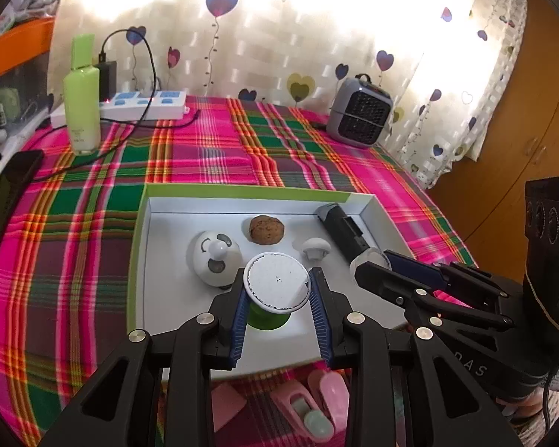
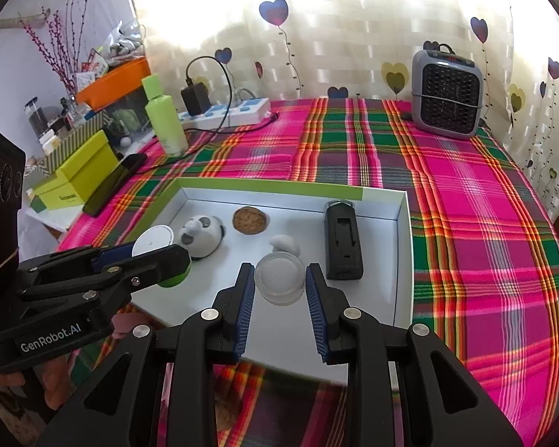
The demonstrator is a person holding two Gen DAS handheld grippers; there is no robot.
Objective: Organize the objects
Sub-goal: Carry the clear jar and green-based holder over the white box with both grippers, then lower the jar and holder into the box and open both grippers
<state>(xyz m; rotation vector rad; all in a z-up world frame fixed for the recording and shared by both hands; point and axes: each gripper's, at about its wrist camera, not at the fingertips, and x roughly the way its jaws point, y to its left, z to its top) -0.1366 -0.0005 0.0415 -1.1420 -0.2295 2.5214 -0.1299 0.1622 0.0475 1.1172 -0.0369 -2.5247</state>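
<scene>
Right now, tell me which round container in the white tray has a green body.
The white-lidded green jar between the left claw's fingers. The frosted clear plastic jar, between the right claw's fingers, has no green.

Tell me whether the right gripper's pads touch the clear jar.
Apart. The right wrist view shows white tray on both sides between the clear jar and the right gripper pads.

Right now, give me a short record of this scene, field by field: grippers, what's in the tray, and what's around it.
left gripper: open, fingers flank a green spool with a white top
right gripper: open, fingers flank a clear round jar
tray: white, green rim, on plaid cloth
also in tray: walnut, white panda toy, white mushroom piece, black device
behind tray: green bottle, power strip, small heater
</scene>
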